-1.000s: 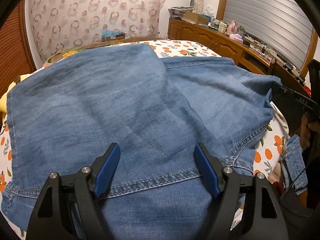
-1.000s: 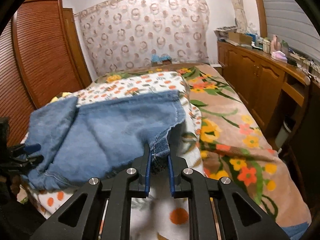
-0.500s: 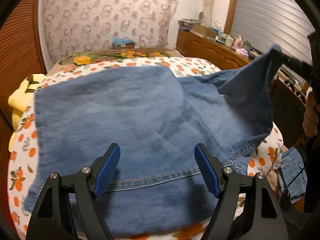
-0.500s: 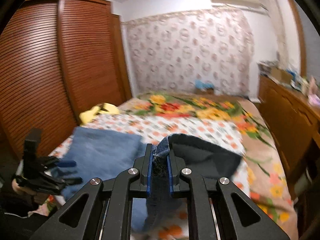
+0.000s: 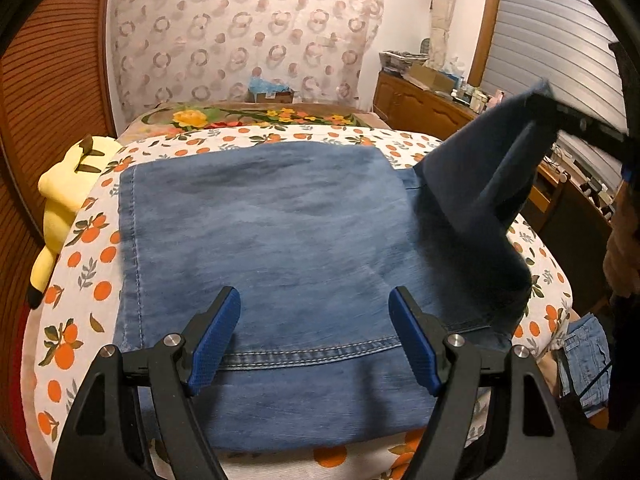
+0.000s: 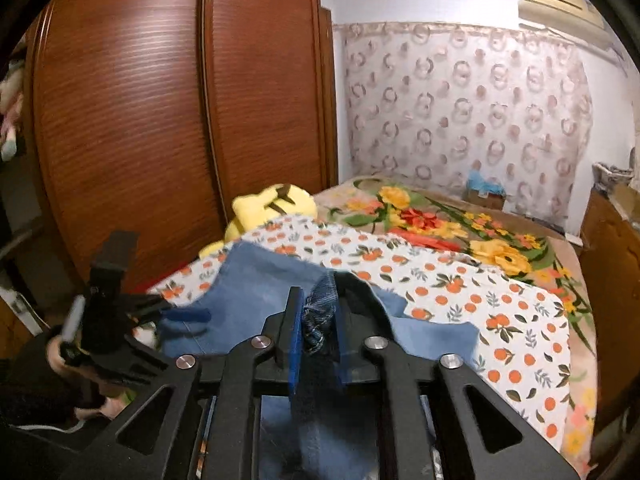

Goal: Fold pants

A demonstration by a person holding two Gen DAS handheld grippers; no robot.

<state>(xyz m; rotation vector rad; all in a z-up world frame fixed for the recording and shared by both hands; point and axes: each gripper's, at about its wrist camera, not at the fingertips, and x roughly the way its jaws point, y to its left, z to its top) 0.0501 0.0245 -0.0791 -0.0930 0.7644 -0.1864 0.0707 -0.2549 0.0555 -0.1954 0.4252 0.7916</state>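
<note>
Blue denim pants point(image 5: 280, 232) lie flat on the orange-print bedsheet point(image 5: 80, 272). My left gripper point(image 5: 316, 336) is open and empty, hovering over the near waistband seam. My right gripper point(image 6: 316, 320) is shut on a bunched corner of the pants point(image 6: 318, 316) and holds it lifted. In the left wrist view that lifted part point(image 5: 488, 168) rises at the right and is drawn over the flat part. In the right wrist view the left gripper point(image 6: 188, 316) shows at the lower left.
A yellow plush toy point(image 5: 64, 196) lies at the bed's left edge, by a wooden wardrobe point(image 6: 160, 120). A floral blanket point(image 6: 460, 224) covers the far bed. A cluttered wooden cabinet point(image 5: 424, 104) runs along the right. More denim point(image 5: 584, 356) hangs off the right.
My right gripper has lifted the pants corner off the bed and swung it up and leftward over the flat part. My left gripper has drawn back slightly, staying open.
</note>
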